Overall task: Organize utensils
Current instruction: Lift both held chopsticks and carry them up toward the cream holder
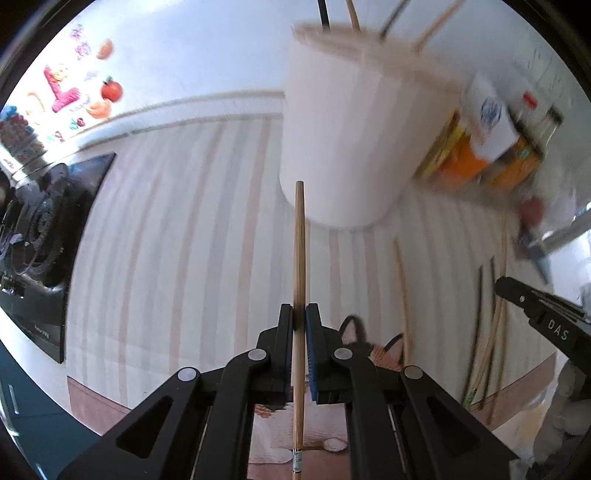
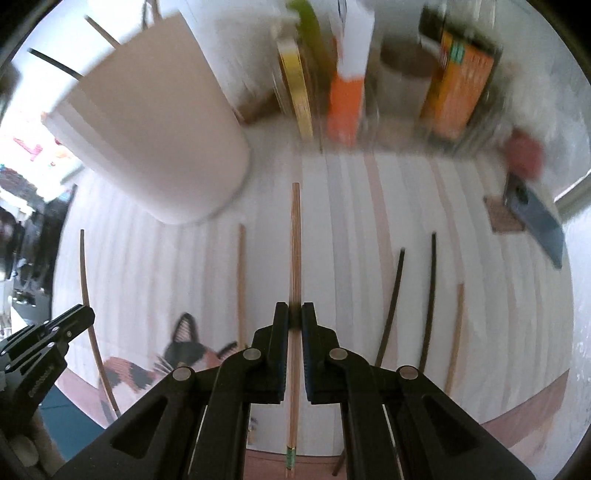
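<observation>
With both grippers clamped tight, I have one wooden chopstick pinched in the left gripper and another chopstick in the right gripper. Beyond them, loose sticks lie on the striped mat. Farther off stands the white holder; I'd lift each tip clear of its rim, then lower straight in.

blurred cartons behind the holder, chopsticks inside it cut off at top edge
</observation>
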The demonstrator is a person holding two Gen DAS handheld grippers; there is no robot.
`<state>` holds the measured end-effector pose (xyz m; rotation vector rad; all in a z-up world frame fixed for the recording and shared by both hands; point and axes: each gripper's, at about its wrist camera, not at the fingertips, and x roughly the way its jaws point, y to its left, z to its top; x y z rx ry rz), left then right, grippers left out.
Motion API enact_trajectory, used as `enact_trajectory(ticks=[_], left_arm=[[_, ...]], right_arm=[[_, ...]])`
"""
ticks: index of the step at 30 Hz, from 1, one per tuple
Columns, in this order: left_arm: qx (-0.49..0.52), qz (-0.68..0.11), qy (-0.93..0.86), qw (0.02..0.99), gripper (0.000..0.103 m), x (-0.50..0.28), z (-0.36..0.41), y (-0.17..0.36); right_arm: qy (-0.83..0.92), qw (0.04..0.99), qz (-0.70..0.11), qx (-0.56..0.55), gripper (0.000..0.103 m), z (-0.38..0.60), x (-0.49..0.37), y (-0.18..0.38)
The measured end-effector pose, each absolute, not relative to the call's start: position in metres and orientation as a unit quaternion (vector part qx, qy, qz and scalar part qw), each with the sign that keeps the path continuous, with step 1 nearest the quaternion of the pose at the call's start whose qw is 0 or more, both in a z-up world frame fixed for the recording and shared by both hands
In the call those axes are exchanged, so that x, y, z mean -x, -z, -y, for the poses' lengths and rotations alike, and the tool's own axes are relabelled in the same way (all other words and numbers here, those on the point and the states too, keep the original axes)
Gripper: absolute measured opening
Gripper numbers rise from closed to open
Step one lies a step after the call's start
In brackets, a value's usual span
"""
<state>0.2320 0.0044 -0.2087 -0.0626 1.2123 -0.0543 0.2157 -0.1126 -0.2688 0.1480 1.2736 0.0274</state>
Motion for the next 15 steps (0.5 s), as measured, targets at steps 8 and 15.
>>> enact_trajectory(ticks=[8, 15], left_arm=[[0.064, -0.494, 0.037, 0.866, 0.004, -0.233, -0.009, 0.129], [0.101, -0.413, 0.056, 0.903, 0.004, -0.247, -0.015, 0.047]], right_arm=[[-0.042, 0.845, -0.524, -0.095, 0.007, 0.144, -0.242, 0.170], [-0.077, 0.886, -0.441, -0.120, 0.007, 0.136, -0.267, 0.066]])
